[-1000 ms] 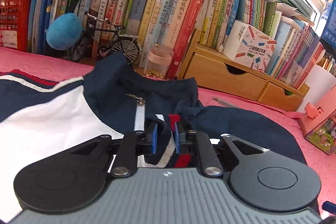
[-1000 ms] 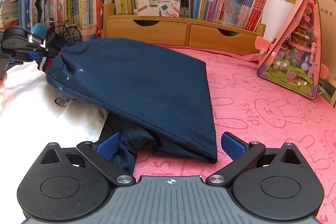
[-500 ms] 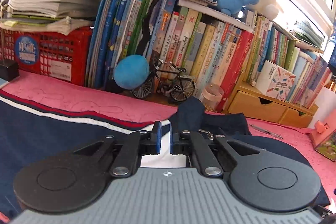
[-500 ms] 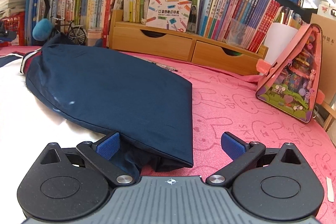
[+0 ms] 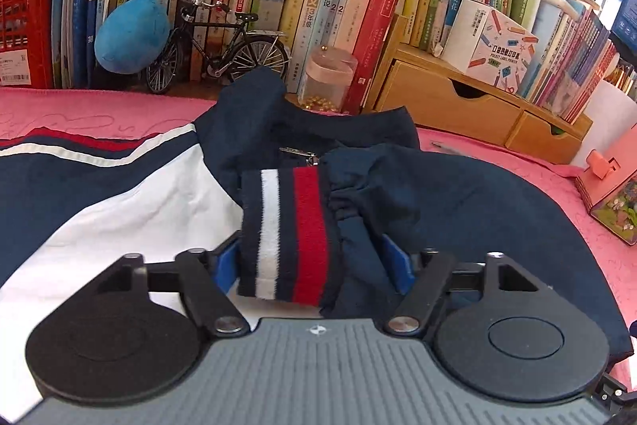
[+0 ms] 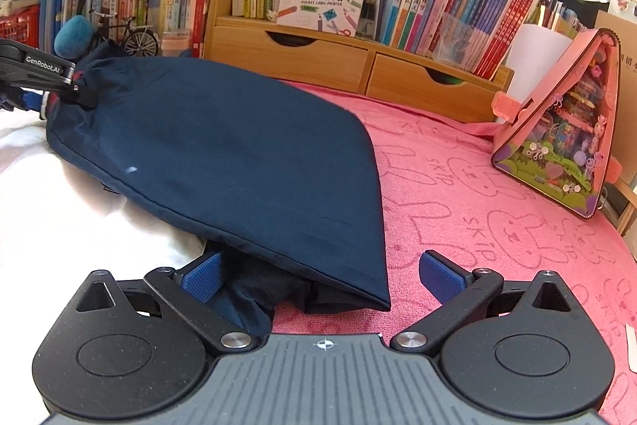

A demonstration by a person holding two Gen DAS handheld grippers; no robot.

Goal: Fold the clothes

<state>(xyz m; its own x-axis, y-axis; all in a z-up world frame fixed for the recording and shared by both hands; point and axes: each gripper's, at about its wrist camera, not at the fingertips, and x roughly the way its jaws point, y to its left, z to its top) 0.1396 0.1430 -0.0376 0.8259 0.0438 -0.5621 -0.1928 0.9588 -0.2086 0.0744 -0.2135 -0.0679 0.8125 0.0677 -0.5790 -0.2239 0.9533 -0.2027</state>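
A navy and white jacket [image 5: 119,202] lies on the pink desk [image 6: 497,194], its sleeve [image 6: 223,154] folded across. The left gripper [image 5: 312,259] is spread around the striped cuff [image 5: 290,234]; the right gripper [image 6: 320,271] is spread wide at the sleeve's near fold.

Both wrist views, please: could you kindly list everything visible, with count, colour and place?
Zip-up fabric jacket: one, navy, white, red; on the towel, sleeve folded across.
Striped knit cuff: one, navy-white-red; between the left tongs' fingers.
Pink terry towel: one; covers the surface.
Model bicycle: one, black; before the books.
Blue plush ball: one; beside the bicycle.
Clear plastic jar: one; right of the bicycle.
Wooden drawer unit: one, two drawers; under the books.
Pink triangular toy house: one; right.
Left tongs: open.
Right tongs: open.
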